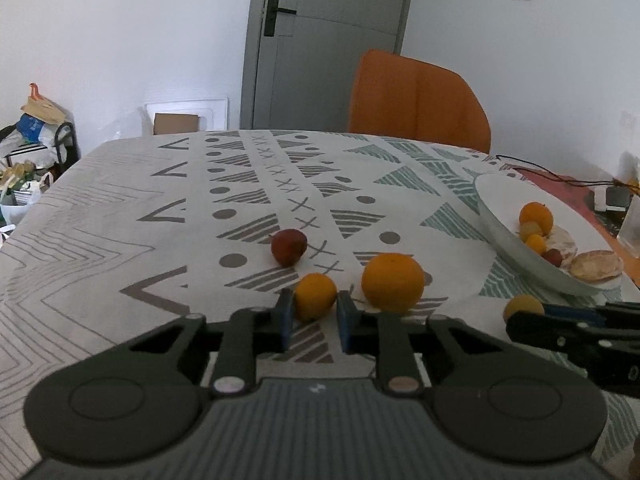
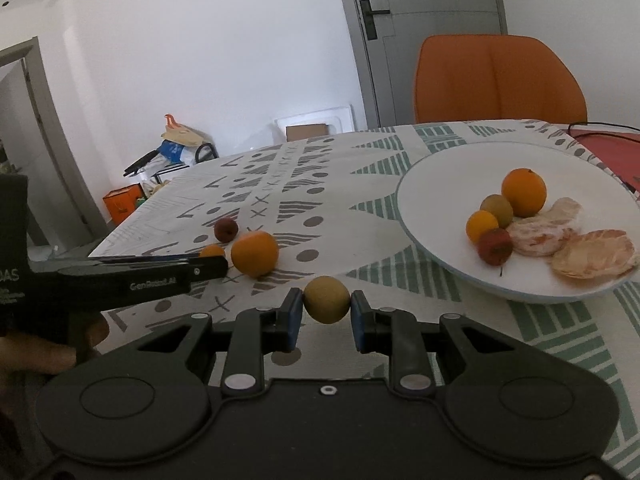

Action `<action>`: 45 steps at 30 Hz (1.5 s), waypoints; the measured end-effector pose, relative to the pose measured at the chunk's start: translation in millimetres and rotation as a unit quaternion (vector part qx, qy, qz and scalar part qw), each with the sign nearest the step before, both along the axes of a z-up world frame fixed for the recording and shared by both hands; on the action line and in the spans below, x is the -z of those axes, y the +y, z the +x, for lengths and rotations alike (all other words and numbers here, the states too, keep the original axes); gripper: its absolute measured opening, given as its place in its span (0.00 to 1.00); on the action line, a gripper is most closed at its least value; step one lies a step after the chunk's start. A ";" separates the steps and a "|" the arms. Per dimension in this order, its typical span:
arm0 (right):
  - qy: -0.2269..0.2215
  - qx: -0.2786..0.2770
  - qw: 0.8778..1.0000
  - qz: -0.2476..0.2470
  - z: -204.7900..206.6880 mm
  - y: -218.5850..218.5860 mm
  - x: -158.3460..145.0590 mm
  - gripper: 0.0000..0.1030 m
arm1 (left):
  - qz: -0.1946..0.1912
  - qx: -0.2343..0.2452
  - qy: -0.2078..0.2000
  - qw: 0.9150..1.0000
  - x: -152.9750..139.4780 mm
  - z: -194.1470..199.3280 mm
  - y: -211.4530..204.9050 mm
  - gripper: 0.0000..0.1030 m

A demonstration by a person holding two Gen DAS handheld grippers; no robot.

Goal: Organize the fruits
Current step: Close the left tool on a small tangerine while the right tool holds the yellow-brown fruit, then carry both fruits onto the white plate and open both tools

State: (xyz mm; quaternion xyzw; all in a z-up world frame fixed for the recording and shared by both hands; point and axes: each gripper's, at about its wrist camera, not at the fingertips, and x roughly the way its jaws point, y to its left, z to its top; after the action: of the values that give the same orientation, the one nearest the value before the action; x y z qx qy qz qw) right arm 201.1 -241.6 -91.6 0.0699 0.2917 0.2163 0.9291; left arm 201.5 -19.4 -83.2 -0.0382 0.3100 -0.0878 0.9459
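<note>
The tabletop point(image 2: 360, 168) carries a white plate point(image 2: 440, 184) near its right edge, already holding an orange, smaller fruits and peeled segments. Loose toward the middle lie a big orange point(image 1: 392, 282) and a red fruit point(image 1: 289, 247). The right tongs point(image 2: 327, 312) are clenched on a yellow-green fruit point(image 2: 326, 299); it looks ready to be carried to the plate's bare left part and set down low, so it does not roll. The left tongs point(image 1: 316, 314) are closing around a small orange point(image 1: 315, 296), contact unclear. The big orange sits just beside that grasp and could be nudged.
</note>
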 end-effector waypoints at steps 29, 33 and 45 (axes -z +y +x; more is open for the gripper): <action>-0.042 0.018 0.999 0.022 -16.9 -24.4 -23.3 0.23 | -0.003 0.008 -0.040 0.999 -41.5 -27.8 -12.8 0.20; -0.046 0.023 0.998 0.029 -17.5 -31.4 -26.3 0.23 | 0.002 0.013 -0.049 0.999 -47.4 -29.5 -19.6 0.20; -0.050 0.047 0.997 0.036 -14.8 -58.7 -28.7 0.23 | 0.008 0.035 -0.056 0.998 -50.1 -26.0 -49.5 0.20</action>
State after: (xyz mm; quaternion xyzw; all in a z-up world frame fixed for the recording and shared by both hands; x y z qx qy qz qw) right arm 186.3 -300.3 -62.9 0.1056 0.2334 0.1862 0.9485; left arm 175.5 -68.9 -33.1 -0.0147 0.2589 -0.1203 0.9583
